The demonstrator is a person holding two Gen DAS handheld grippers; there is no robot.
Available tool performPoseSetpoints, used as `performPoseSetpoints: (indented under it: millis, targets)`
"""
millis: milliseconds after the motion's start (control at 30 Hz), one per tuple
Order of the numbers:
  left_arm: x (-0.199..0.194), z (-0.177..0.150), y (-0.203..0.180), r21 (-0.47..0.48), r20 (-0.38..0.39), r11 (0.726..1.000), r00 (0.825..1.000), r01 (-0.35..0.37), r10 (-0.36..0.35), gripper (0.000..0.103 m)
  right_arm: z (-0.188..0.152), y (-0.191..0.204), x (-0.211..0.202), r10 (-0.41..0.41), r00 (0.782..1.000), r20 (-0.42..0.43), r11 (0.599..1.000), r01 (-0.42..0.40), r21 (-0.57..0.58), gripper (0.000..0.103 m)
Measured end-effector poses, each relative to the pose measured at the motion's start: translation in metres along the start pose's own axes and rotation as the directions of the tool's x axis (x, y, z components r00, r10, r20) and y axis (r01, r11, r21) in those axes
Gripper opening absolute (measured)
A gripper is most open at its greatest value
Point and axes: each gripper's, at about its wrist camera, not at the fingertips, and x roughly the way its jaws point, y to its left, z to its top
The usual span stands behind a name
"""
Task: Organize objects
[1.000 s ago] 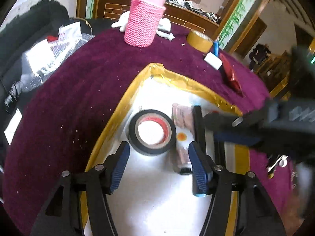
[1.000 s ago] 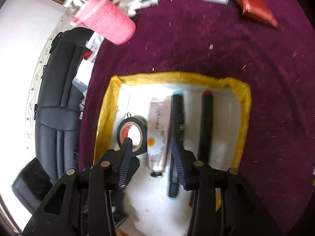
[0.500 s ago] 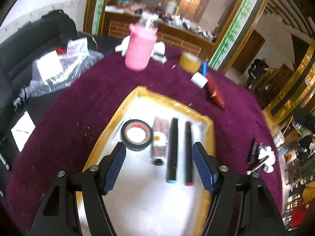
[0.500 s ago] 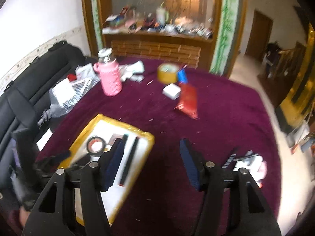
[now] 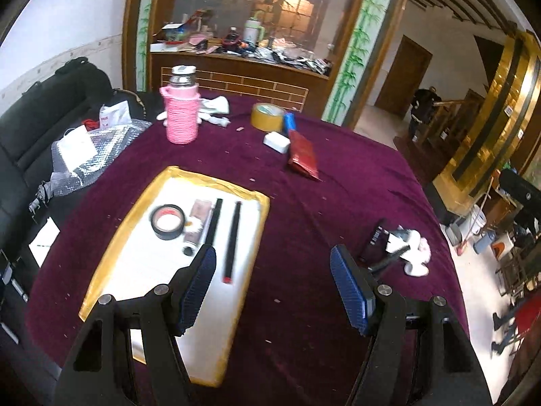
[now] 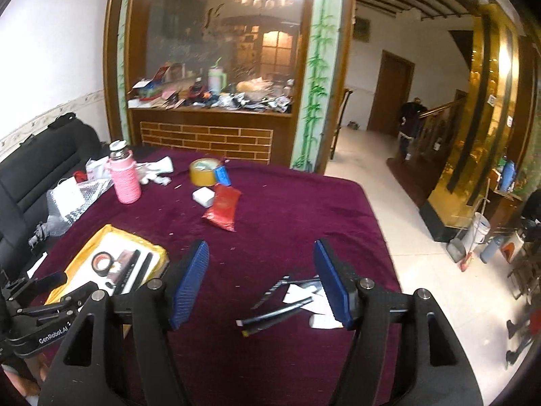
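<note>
bare cloth (image 5: 304, 230) between tray (image 5: 142, 203) and pen clutter (image 5: 395, 247), bottle (image 5: 181, 115) far back

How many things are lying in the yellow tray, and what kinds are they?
Tape roll: 1
Tube: 1
Pens: 2, one with a red tip and one partly hidden behind the left fingers
Total: 4 in the tray
</note>
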Motion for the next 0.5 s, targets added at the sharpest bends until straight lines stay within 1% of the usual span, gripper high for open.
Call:
performPoseSetpoints:
  millis: [167, 267, 500]
  targets:
    - [-0.005, -0.005, -0.038, 0.05, -0.005, 0.999, 1.0, 0.006, -0.005, 0.064, -0.006, -0.032, -0.008, -0.035, 0.999, 0.019, 0.999, 0.035, 0.021, 0.066]
    - [-0.003, -0.008, -0.056, 0.063, -0.015, 0.998, 1.0, 0.013, -0.012, 0.064, -0.009, -0.05, -0.009, -0.046, 0.999, 0.019, 0.998, 0.045, 0.037, 0.067]
    - [0.003, -0.012, -0.084, 0.084, -0.034, 0.996, 0.999, 0.01, -0.007, 0.064, -0.015, -0.073, -0.004, -0.056, 0.998, 0.014, 0.997, 0.055, 0.046, 0.067]
